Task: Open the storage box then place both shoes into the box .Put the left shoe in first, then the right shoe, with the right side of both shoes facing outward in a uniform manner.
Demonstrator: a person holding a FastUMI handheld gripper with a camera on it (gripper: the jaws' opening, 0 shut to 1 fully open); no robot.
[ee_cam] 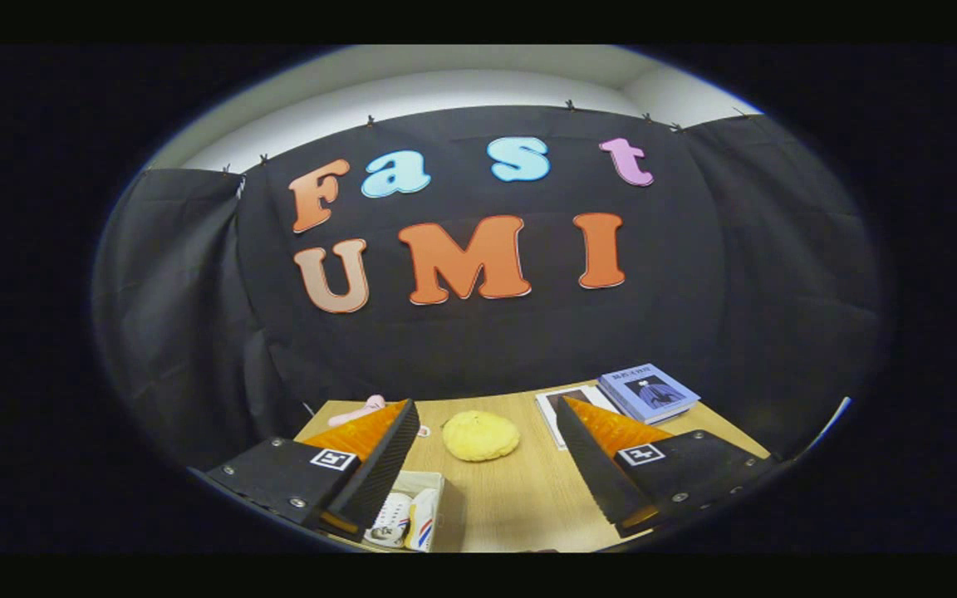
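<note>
Gripper (483,453) hovering with its fingers spread wide.

The two fingers (383,465) are standing well apart, each angling inward toward its tip, with open space between them and nothing pressed by either one. The left finger is reaching forward at about the same length as the right, both tips sitting level with each other. Each finger is carrying a small square marker on its upper face. The gripper is pointing forward and slightly downward.
</note>
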